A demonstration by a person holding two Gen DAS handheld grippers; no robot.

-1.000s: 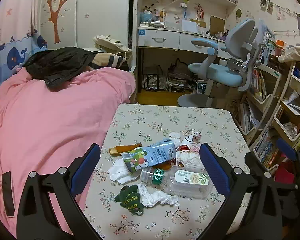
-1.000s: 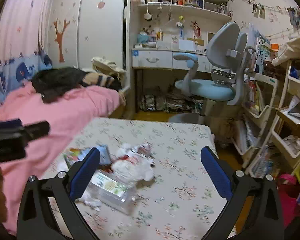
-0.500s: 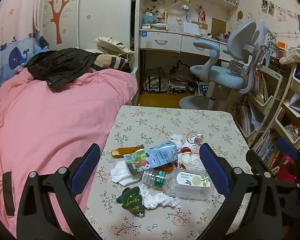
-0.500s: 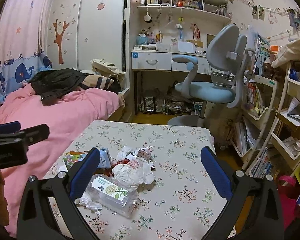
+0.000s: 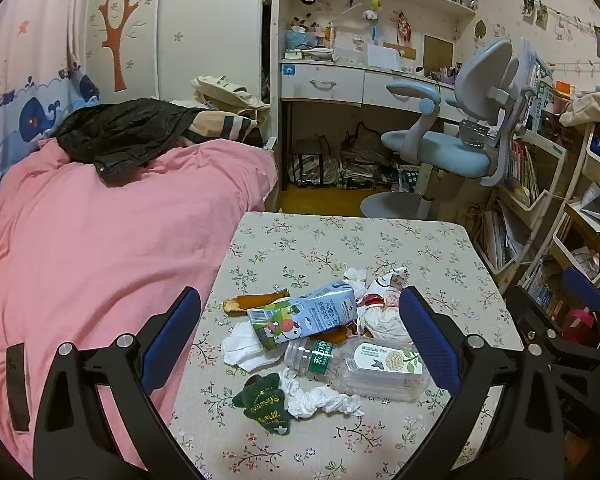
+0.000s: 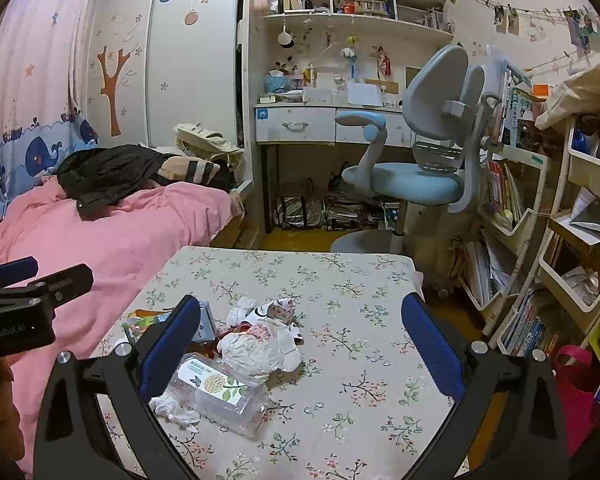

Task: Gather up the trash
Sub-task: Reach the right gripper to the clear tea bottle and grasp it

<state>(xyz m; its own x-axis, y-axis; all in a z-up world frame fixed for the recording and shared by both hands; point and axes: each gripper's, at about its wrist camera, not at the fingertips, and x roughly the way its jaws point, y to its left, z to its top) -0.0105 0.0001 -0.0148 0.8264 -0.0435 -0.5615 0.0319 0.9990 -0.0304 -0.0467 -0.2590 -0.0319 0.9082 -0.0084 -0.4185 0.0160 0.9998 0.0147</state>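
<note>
Trash pile located on the table [image 5: 380, 240], toward the near-left corner, close to the left edge beside the pink bed [image 5: 100, 240].

Left gripper [image 5: 300, 344]: fingers spread wide, empty, hovering above the pile. Right gripper [image 6: 300, 344]: fingers likewise apart, empty, over the pile's right side.

Clear plastic bottle [image 5: 360, 364]: lying flat, long axis roughly parallel to the near edge, neck end toward the left edge. Judged light, thin-walled, smooth; likely to dent and roll. Grip across the labelled body, not the neck.

Milk carton [image 5: 304, 316]: flattened, lying on top of other items, long axis running diagonally, gabled top toward the far-right corner. Judged light and fairly stiff; pinch across the short width at mid-length.

Crumpled white wrapper [image 6: 260, 348]: touching the bottle, soft, compressible; pinch at any raised fold.

Twisted tissue [image 5: 320, 400] and dark green pouch [image 5: 262, 402]: nearest the near edge, soft, very light; close fully to retain.

Orange wrapper [image 5: 256, 302]: flat, long axis parallel to the near edge; hard to pinch without sliding.
</note>
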